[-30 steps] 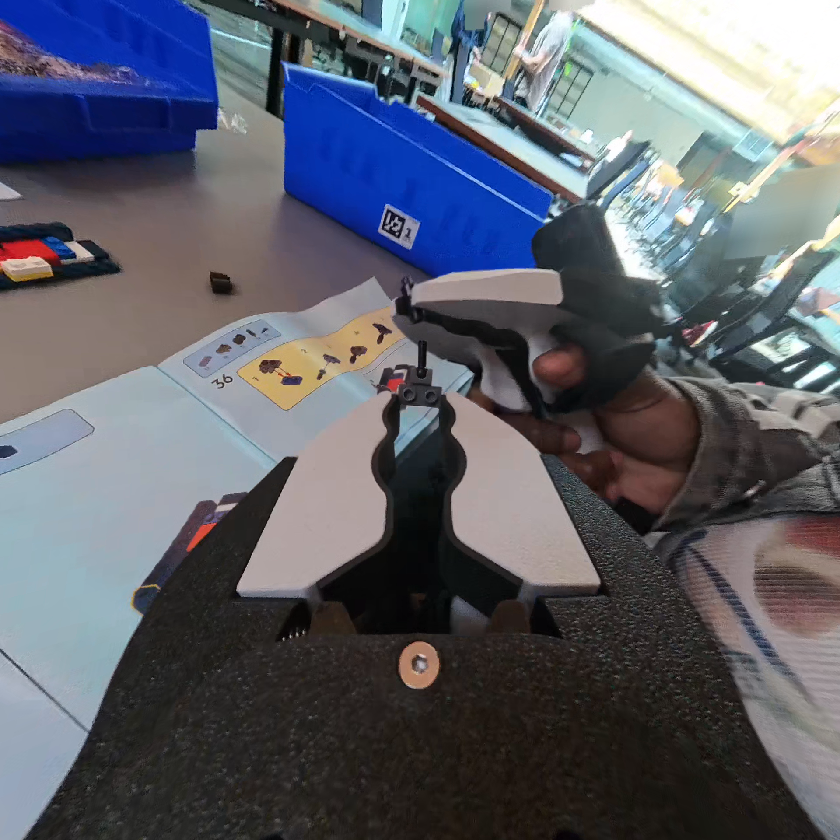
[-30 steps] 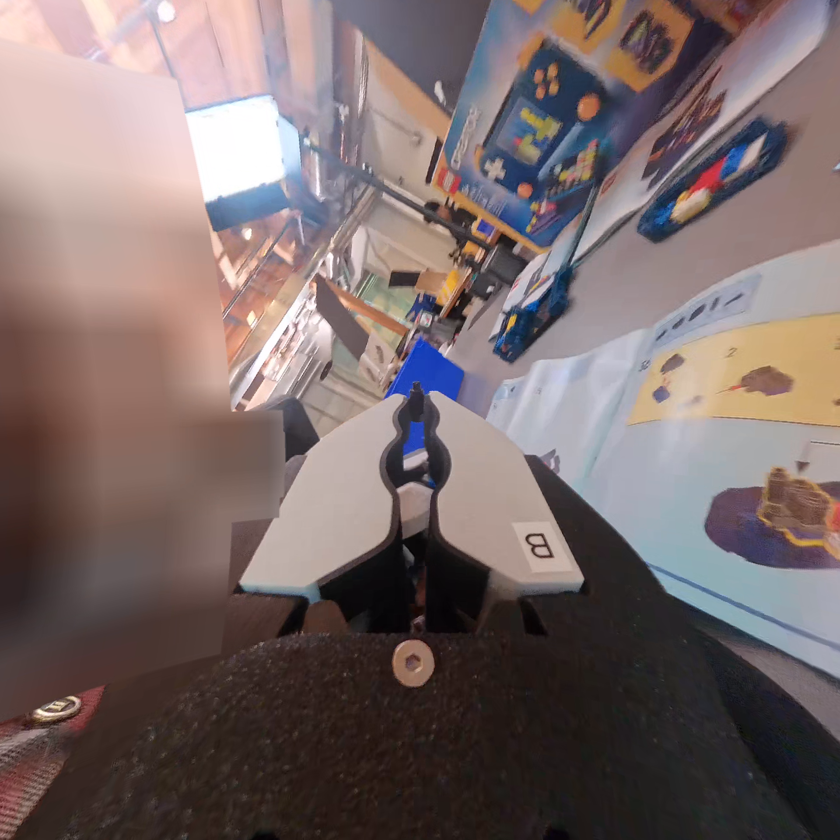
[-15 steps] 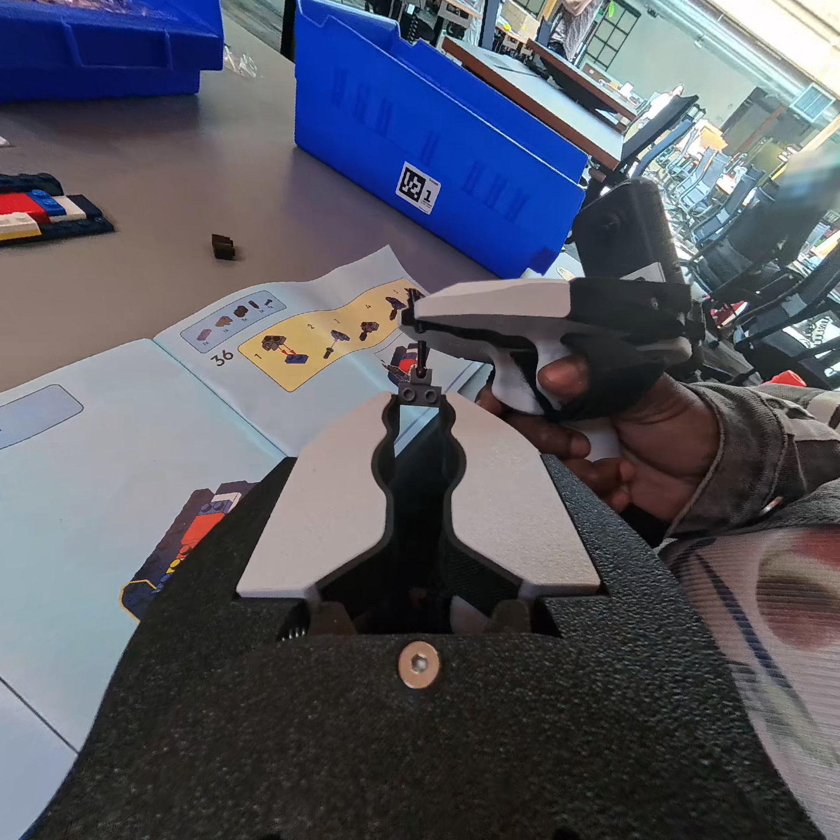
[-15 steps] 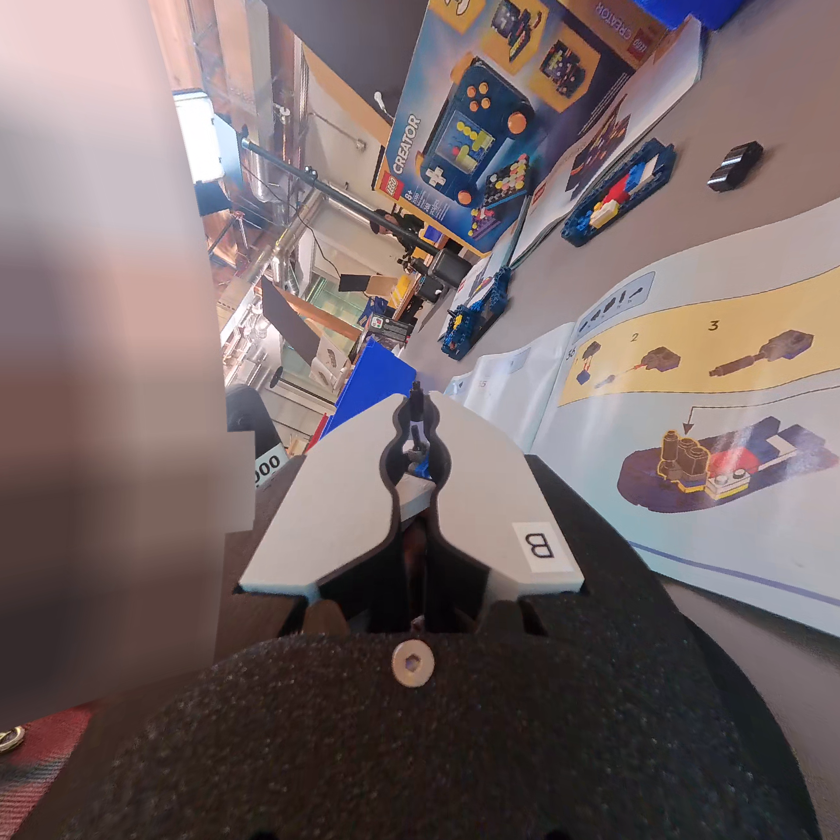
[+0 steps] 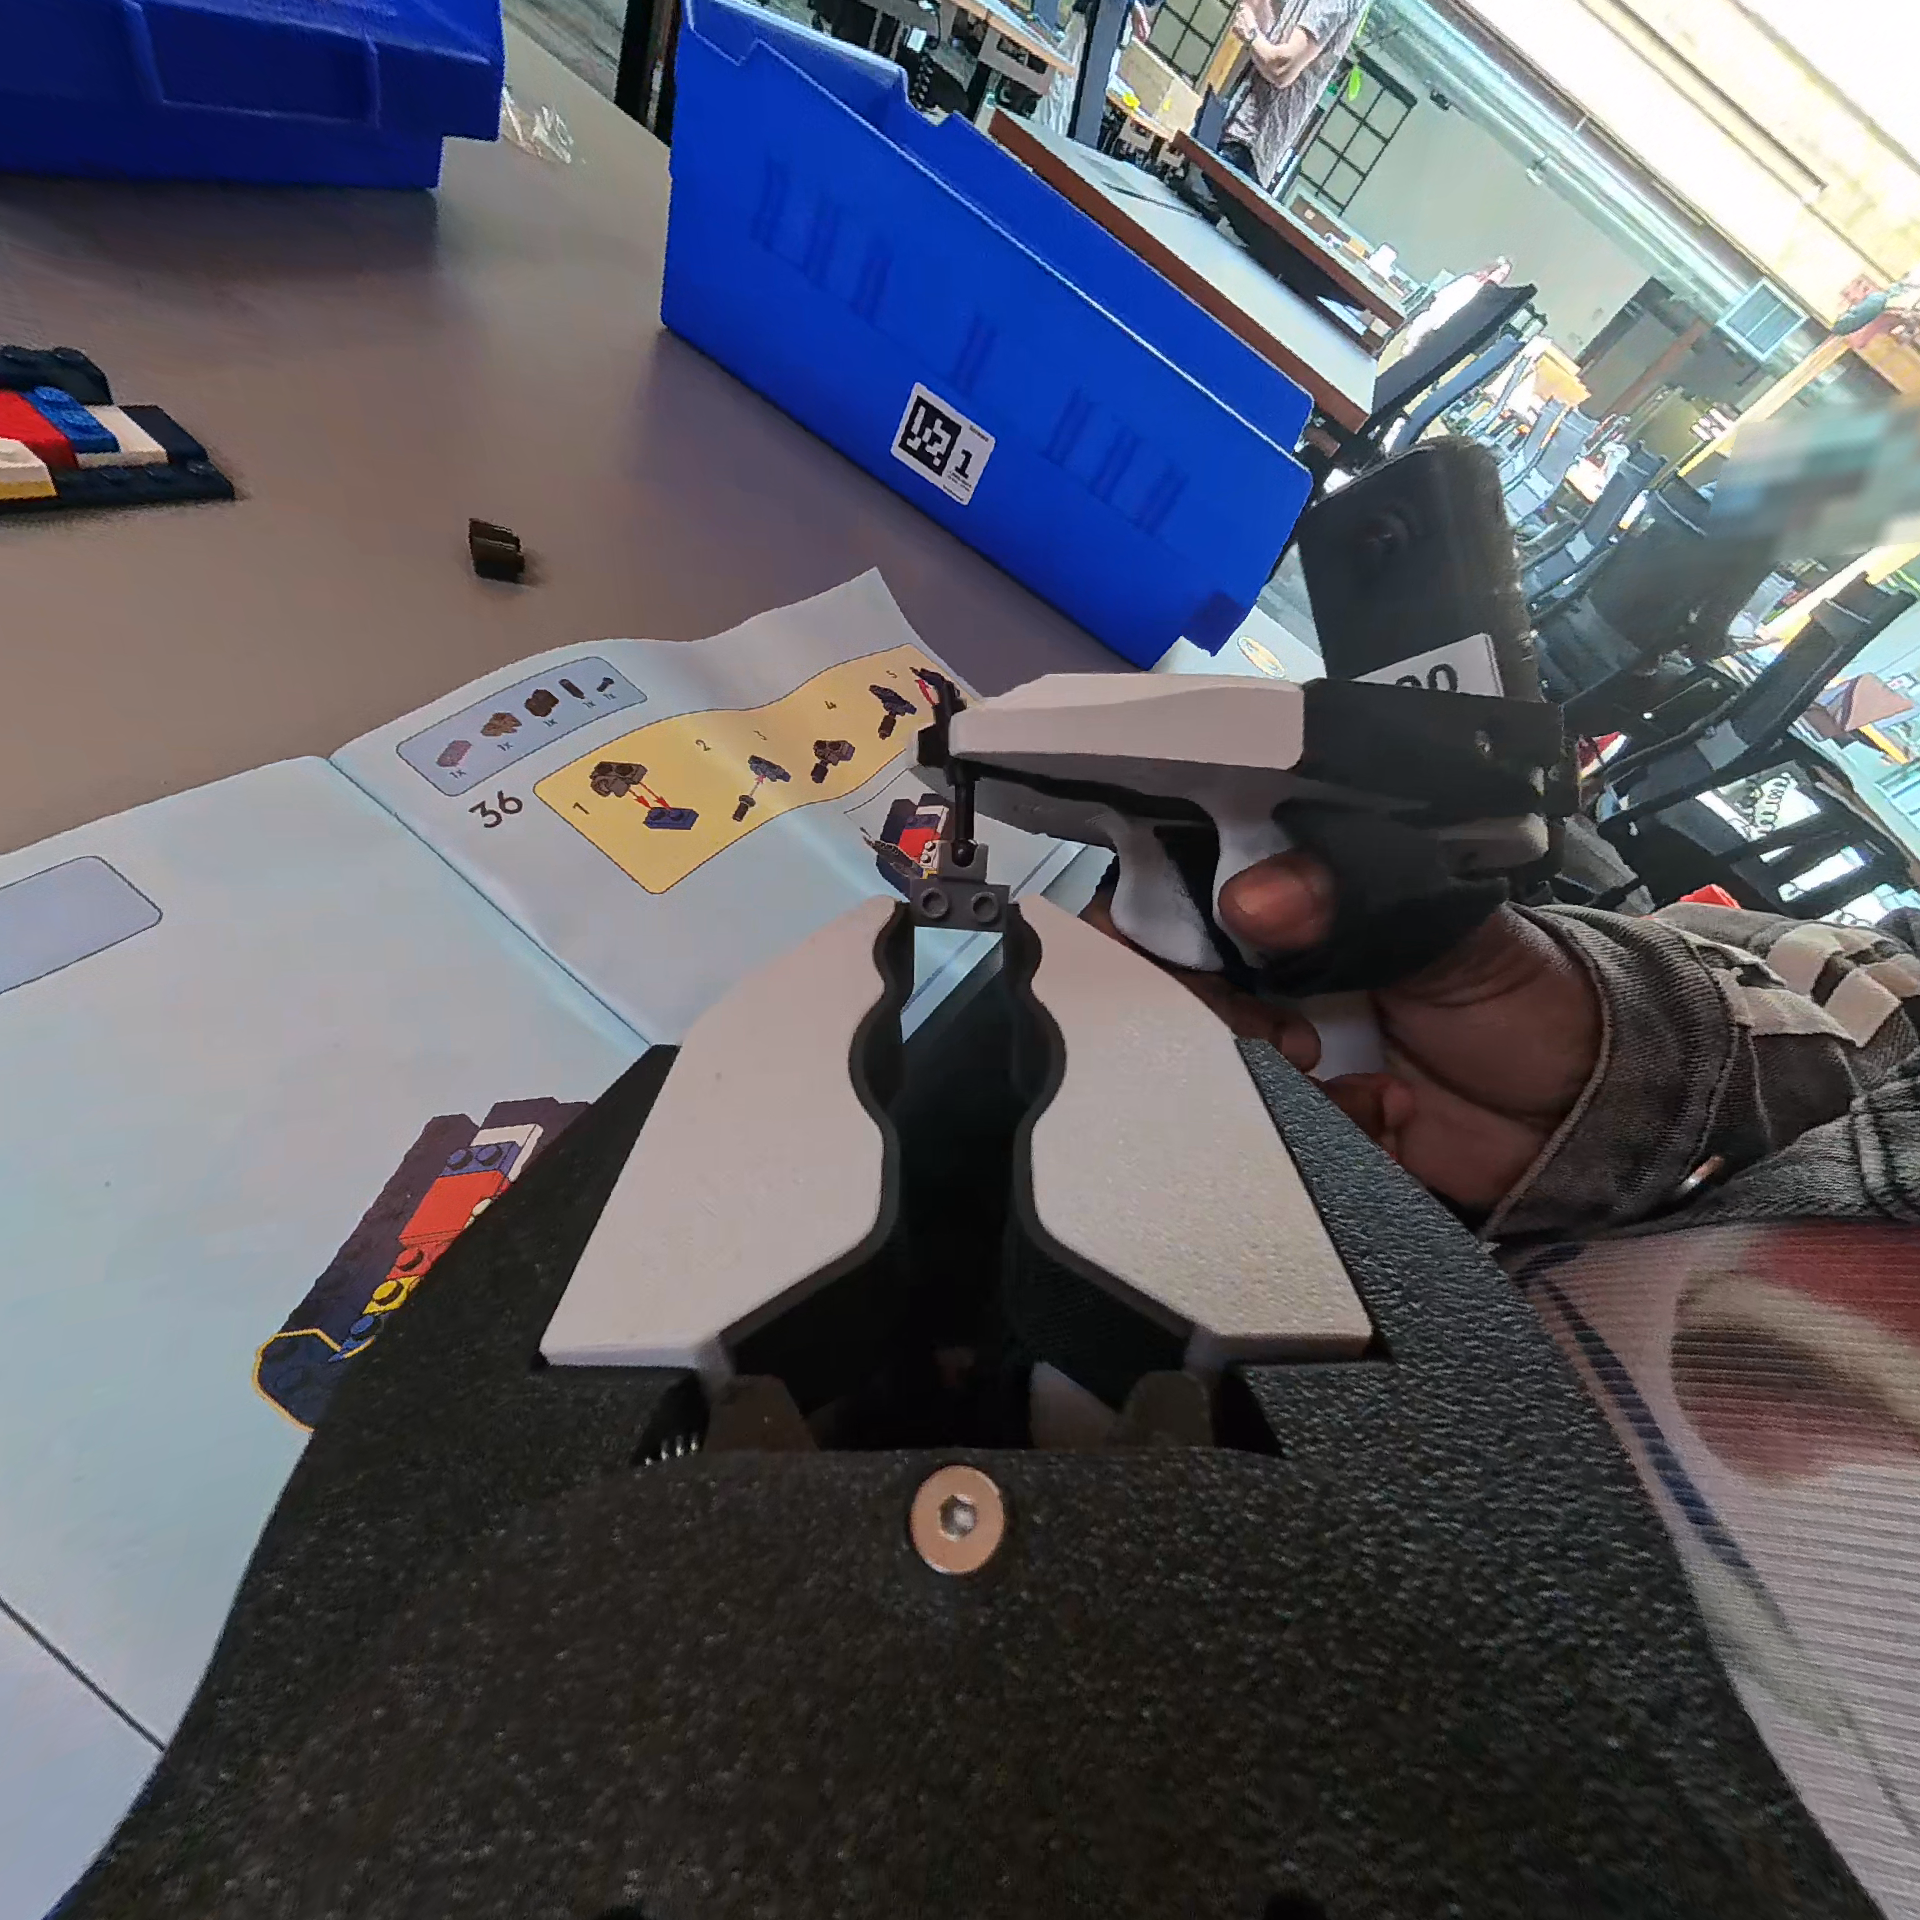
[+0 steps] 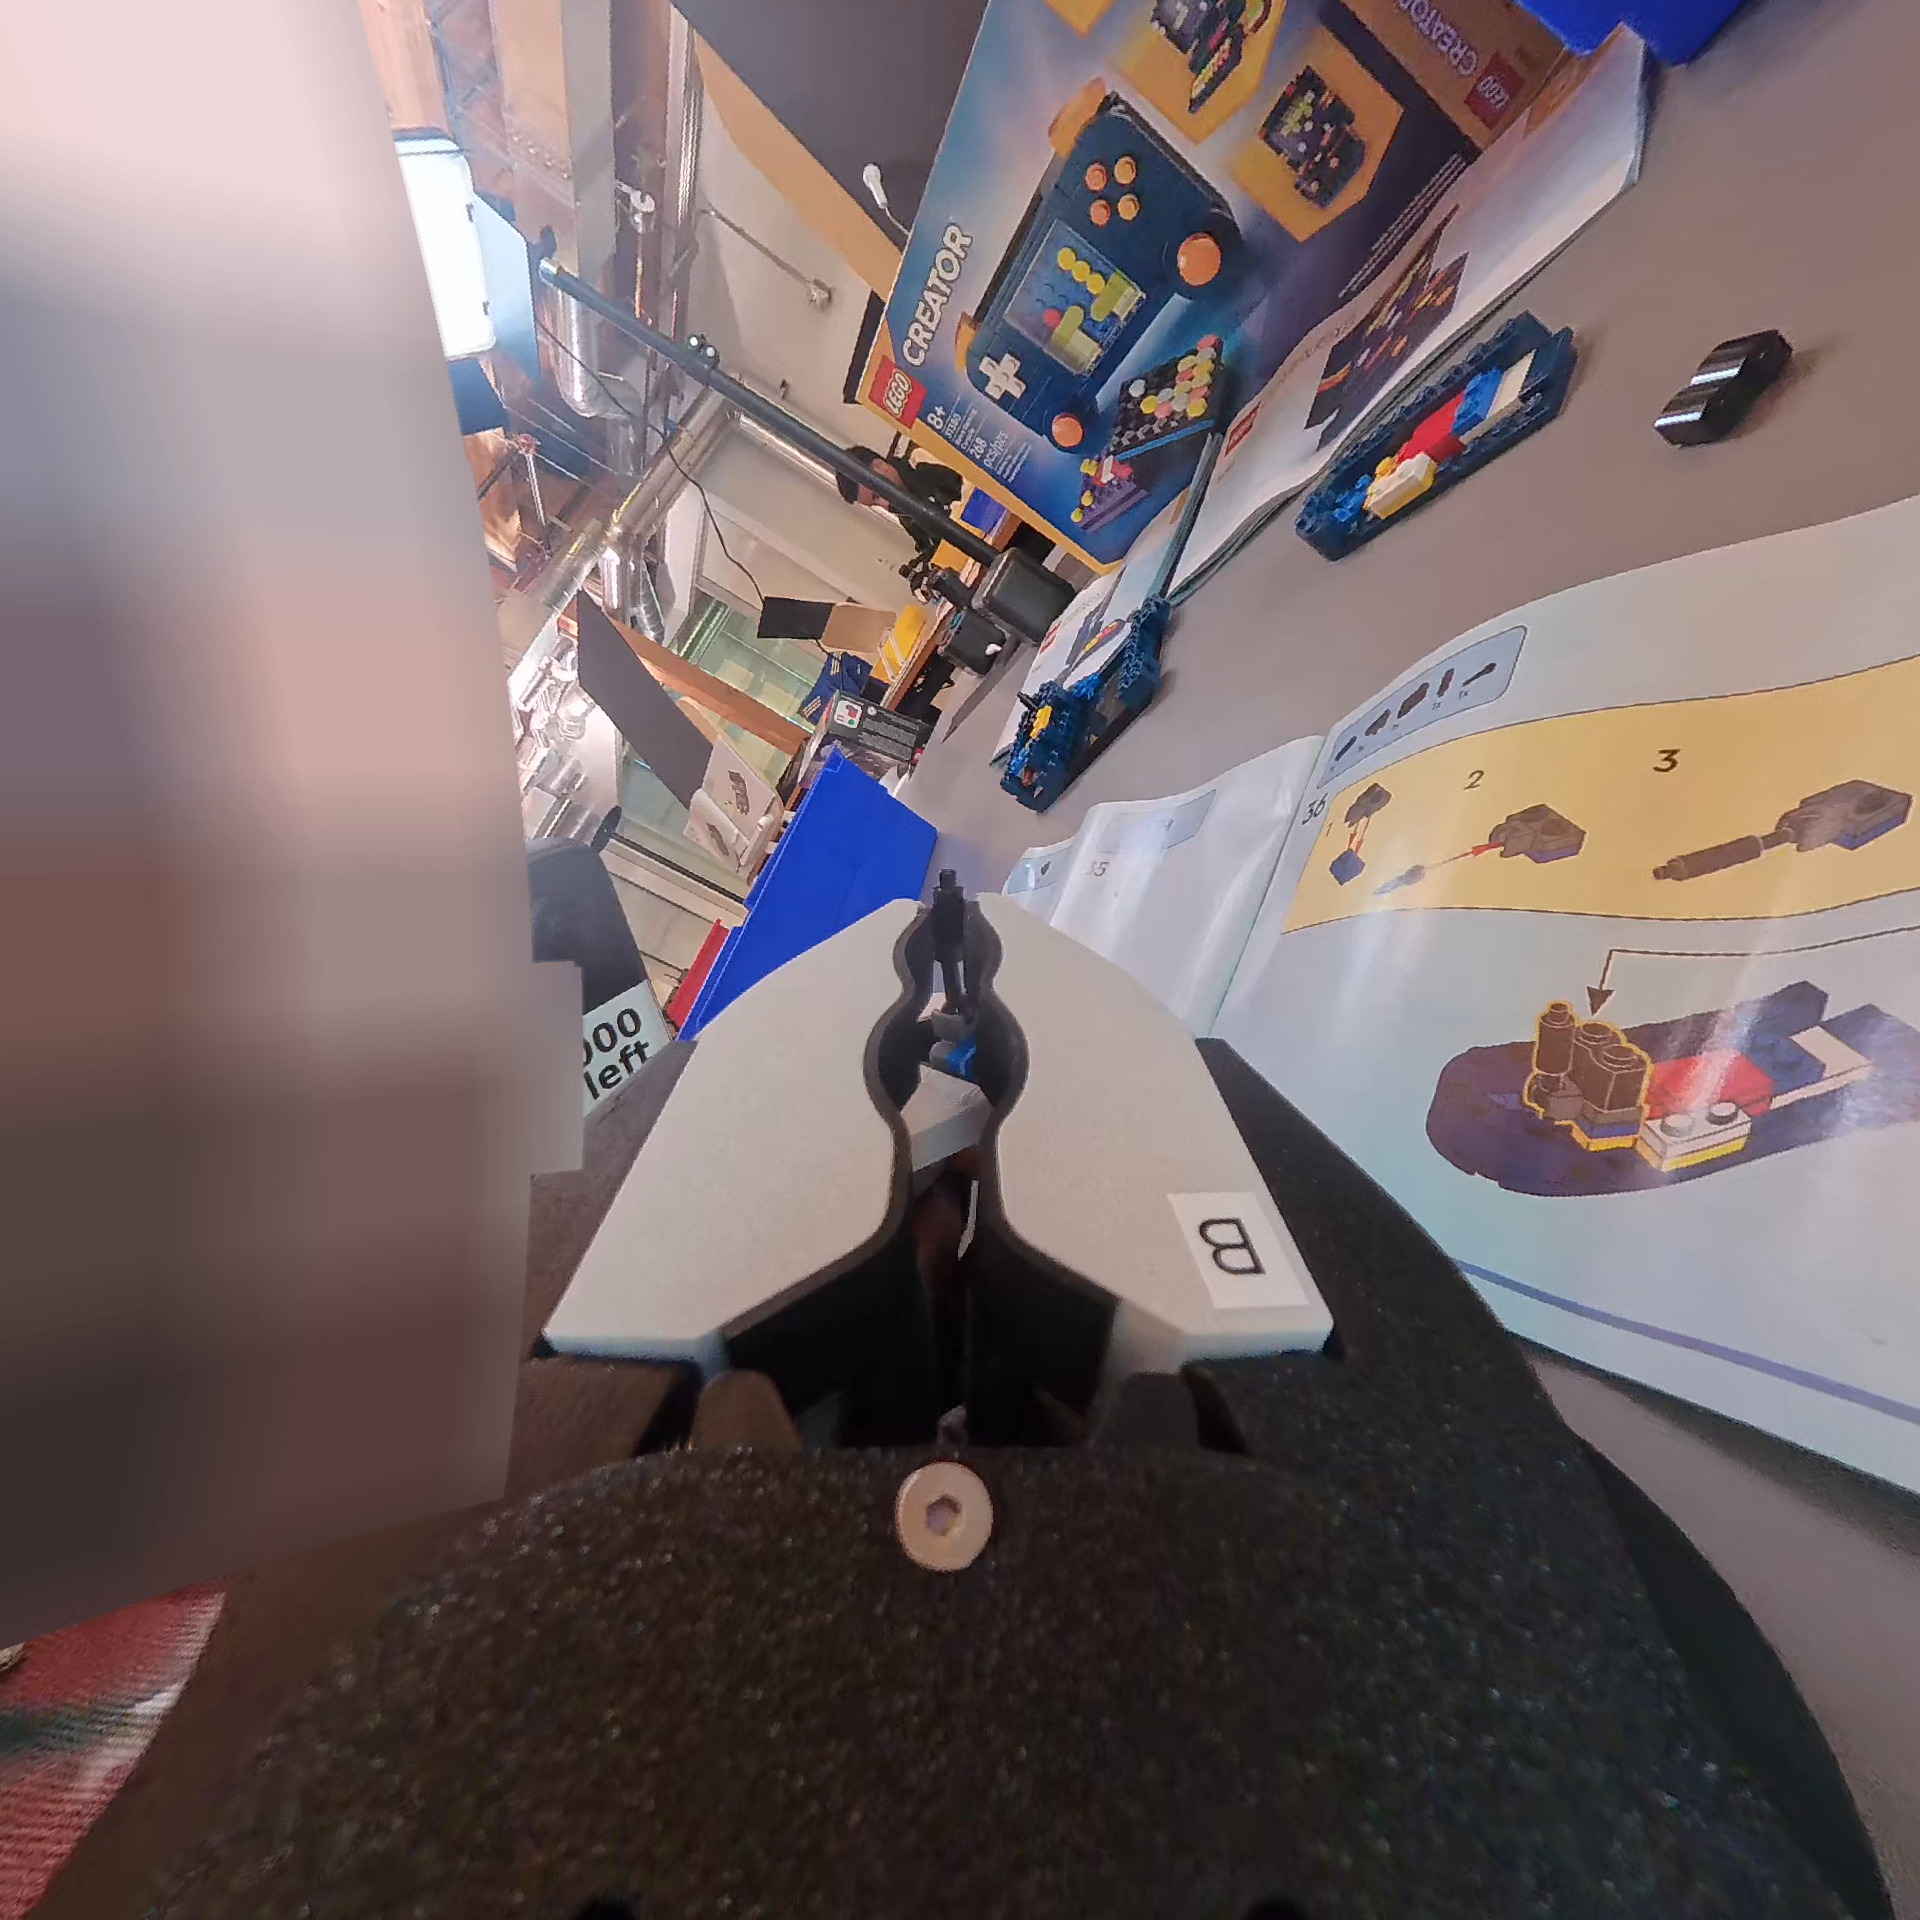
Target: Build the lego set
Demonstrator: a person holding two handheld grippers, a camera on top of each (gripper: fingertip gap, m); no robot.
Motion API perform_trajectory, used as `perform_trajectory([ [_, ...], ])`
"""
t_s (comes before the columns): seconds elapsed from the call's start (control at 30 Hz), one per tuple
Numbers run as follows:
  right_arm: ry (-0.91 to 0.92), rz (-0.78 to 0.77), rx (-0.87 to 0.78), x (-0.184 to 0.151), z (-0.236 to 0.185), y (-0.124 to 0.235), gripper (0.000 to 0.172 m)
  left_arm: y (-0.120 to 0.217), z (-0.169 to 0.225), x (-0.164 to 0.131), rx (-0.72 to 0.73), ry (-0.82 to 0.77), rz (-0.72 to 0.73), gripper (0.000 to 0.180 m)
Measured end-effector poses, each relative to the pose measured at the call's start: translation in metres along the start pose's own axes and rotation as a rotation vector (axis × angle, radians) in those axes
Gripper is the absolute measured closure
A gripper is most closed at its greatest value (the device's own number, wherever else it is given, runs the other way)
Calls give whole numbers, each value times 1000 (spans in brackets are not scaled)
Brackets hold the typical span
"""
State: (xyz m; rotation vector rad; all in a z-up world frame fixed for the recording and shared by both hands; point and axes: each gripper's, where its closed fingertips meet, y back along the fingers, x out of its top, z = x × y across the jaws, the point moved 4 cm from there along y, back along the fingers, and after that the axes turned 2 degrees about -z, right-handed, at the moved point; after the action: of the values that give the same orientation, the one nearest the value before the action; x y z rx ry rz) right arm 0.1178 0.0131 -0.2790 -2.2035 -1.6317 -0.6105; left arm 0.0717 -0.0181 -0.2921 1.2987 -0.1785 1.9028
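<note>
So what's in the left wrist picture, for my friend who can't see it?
The left gripper pinches a small grey brick, while the right gripper, held in a hand, pokes a thin black pin down into it. Underneath lies an open instruction booklet on a grey table, beside a blue bin.

The left gripper [image 5: 961, 909] is seen at the centre of its view, its fingertips [image 5: 883, 920] pressed on a small grey brick [image 5: 961, 906]. The right gripper [image 5: 940, 743] is held level across the right of that frame by a hand [image 5: 1434, 1039], clamped on a thin black pin [image 5: 966, 816] pointing down onto the brick.
</note>
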Motion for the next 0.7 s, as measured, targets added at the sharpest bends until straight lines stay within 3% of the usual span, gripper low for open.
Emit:
perform_trajectory([
  [0.37, 75, 18, -19, 3, -3, -1, 166, 0, 0, 5, -155, 213, 27, 165],
  [0.7, 45, 33, 15, 4, -6, -7, 166, 1, -1, 10, -170, 272, 87, 165],
])
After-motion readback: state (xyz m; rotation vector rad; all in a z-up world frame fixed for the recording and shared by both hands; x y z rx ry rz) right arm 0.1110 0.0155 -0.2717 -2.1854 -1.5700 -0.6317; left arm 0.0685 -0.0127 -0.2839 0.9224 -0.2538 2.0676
